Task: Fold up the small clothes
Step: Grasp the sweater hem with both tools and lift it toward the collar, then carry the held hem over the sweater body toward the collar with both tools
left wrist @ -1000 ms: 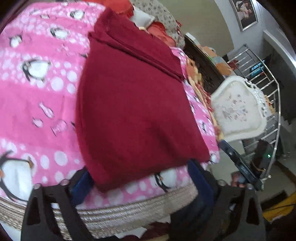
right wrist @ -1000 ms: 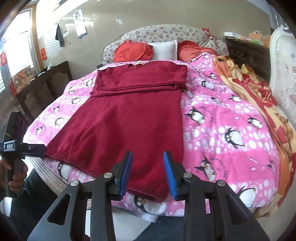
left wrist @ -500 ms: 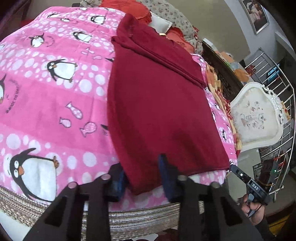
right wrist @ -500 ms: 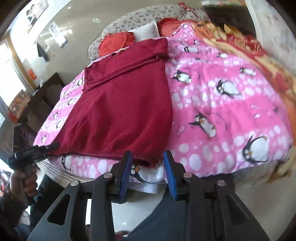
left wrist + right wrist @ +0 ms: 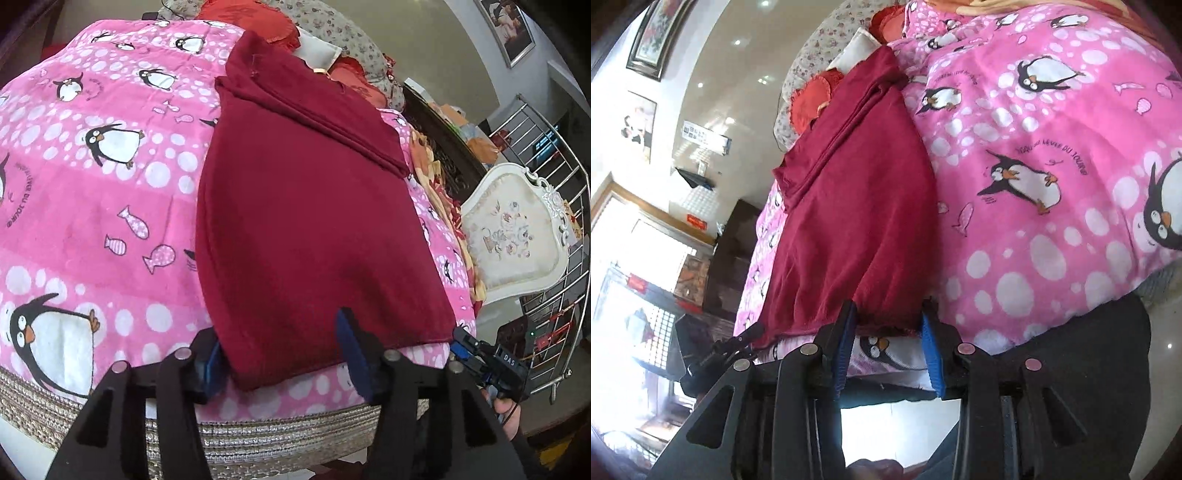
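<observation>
A dark red garment (image 5: pixel 314 221) lies flat on the pink penguin blanket (image 5: pixel 92 221), its far end folded over. My left gripper (image 5: pixel 280 354) is at the near left corner of the hem, jaws opening. One pad (image 5: pixel 212 360) sits beside the corner and the other pad (image 5: pixel 351 350) rests over the cloth, without pinching it. My right gripper (image 5: pixel 886 339) is rolled and stands at the other hem corner of the garment (image 5: pixel 857 221). Its jaws are apart with the hem edge between them, not pinched. Each view shows the other gripper: the right gripper (image 5: pixel 476 354), the left gripper (image 5: pixel 720 350).
The bed's woven edge (image 5: pixel 258 435) runs just under the hem. Red cushions (image 5: pixel 812 99) and a white pillow lie at the headboard. A white padded chair (image 5: pixel 513 236) and a metal rack (image 5: pixel 554 184) stand beside the bed. Dark trousers (image 5: pixel 1089 350) of a person are close below.
The left jaws narrowed around the hem corner, then widened again. The right gripper rolled and sank toward the bed edge, and the hem corner now lies between its jaws.
</observation>
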`<state>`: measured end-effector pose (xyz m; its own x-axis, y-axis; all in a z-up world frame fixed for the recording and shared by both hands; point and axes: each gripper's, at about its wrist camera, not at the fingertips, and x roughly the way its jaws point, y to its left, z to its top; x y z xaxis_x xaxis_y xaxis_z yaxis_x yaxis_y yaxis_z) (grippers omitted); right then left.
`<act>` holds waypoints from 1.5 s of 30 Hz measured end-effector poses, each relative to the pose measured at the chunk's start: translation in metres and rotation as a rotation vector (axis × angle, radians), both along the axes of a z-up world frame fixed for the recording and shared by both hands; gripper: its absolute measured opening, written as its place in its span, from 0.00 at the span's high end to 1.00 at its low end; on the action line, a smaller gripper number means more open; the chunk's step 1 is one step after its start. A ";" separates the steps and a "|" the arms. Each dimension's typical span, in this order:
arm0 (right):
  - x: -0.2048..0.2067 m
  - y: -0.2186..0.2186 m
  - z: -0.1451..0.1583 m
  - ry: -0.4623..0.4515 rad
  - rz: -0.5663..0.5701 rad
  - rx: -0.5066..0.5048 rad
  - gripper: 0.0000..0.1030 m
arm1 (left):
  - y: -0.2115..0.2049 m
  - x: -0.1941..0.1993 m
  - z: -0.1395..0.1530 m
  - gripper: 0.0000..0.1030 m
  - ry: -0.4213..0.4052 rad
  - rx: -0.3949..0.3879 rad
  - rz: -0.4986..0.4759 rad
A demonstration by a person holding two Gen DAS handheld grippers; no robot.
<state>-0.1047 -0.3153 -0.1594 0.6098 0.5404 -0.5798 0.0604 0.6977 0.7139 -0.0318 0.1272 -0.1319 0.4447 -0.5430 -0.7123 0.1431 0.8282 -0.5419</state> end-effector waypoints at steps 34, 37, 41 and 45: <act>-0.064 0.006 0.093 -0.137 0.120 -0.310 1.00 | 0.032 -0.072 0.050 0.94 -0.021 -0.030 0.031; -0.077 0.006 0.097 -0.135 0.145 -0.297 1.00 | 0.037 -0.080 0.054 0.94 -0.014 -0.041 0.043; -0.065 0.005 0.098 -0.149 0.145 -0.322 1.00 | 0.031 -0.062 0.049 0.94 -0.016 -0.053 0.068; -0.019 0.002 0.098 -0.168 0.074 -0.334 1.00 | 0.012 -0.020 0.056 0.93 -0.072 -0.012 0.100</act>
<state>-0.1233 -0.3134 -0.0617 0.6778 0.3850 -0.6264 -0.0977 0.8916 0.4422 -0.0521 0.1389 -0.0762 0.5472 -0.5014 -0.6703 0.0993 0.8340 -0.5428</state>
